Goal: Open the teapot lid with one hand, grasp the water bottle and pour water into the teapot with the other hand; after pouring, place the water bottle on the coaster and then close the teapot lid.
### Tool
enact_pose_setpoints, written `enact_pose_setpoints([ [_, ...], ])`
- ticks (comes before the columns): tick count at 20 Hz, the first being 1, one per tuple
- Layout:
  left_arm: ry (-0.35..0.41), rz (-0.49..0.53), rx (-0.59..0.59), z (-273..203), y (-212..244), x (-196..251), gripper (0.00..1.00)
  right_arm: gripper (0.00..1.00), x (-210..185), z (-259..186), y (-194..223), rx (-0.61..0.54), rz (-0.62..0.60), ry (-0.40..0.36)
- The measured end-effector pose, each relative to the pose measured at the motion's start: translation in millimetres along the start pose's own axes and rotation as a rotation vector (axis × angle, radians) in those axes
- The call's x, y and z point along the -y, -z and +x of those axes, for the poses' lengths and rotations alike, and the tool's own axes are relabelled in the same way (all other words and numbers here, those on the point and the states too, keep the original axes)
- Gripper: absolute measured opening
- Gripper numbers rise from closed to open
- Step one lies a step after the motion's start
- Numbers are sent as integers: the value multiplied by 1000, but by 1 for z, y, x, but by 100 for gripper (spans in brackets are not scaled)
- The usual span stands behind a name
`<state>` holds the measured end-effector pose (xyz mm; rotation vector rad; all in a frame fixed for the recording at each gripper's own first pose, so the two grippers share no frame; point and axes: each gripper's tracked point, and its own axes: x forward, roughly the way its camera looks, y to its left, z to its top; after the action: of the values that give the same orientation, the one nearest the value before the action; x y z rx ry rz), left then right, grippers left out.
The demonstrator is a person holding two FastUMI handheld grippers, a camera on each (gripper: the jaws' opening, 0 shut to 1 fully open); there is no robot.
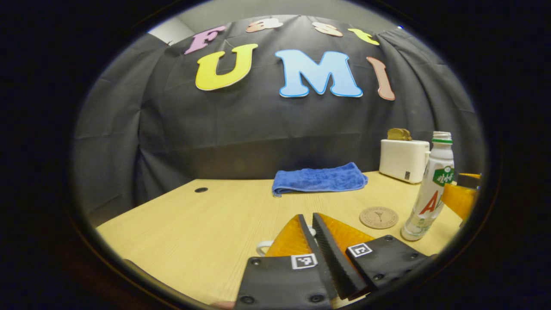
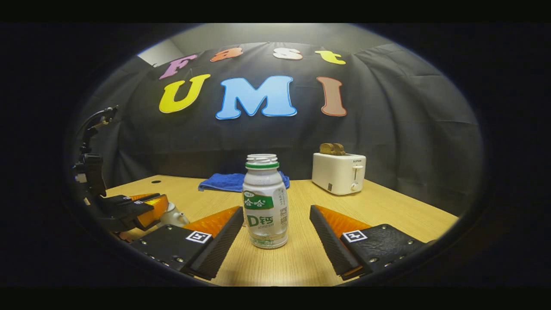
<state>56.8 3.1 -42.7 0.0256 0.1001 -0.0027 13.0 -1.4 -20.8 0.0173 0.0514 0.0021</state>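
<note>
The white water bottle (image 2: 265,202) with a green neck ring stands upright on the wooden table (image 2: 387,206). My right gripper (image 2: 275,211) is open, one finger on each side of the bottle, neither touching it. The bottle (image 1: 430,189) also stands at the right of the left gripper view, with a round cork coaster (image 1: 379,217) just left of it. My left gripper (image 1: 308,215) has its fingers pressed together over the white teapot (image 1: 263,247), with a sliver of white between them; only the pot's handle shows. In the right gripper view the left gripper (image 2: 146,206) sits on top of the teapot (image 2: 173,215).
A folded blue towel (image 1: 318,178) lies at the back of the table. A white toaster (image 1: 403,159) with toast in it stands at the back right, behind the bottle. A small cable hole (image 1: 201,189) sits near the far left edge.
</note>
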Motion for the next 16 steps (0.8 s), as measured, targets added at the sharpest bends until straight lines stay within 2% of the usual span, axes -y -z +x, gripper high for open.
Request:
enact_pose_setpoints([
  [1,-2,4,0,-1,-2,-1,13,95,0,0,1,-2,-1,2],
  [3,-9,19,3,-1,-3,0,12,95,1,1,2,-5,-2,3],
  [4,-9,22,4,0,-2,0,19,95,1,1,2,-6,-1,2],
  [5,-7,19,6,-1,-3,-1,11,95,1,1,3,-8,-1,2],
  [6,-7,19,7,-1,-3,-1,100,95,1,1,3,-9,0,2],
  [7,-8,19,11,-1,-5,-2,10,95,1,2,3,-9,2,2],
  [8,-9,21,17,-2,-7,-2,22,95,1,2,4,-9,3,2],
  [9,-8,23,25,-2,-9,-1,9,95,1,2,5,-11,4,2],
  [16,18,2,66,-11,-28,4,9,95,0,4,5,-15,-6,0],
])
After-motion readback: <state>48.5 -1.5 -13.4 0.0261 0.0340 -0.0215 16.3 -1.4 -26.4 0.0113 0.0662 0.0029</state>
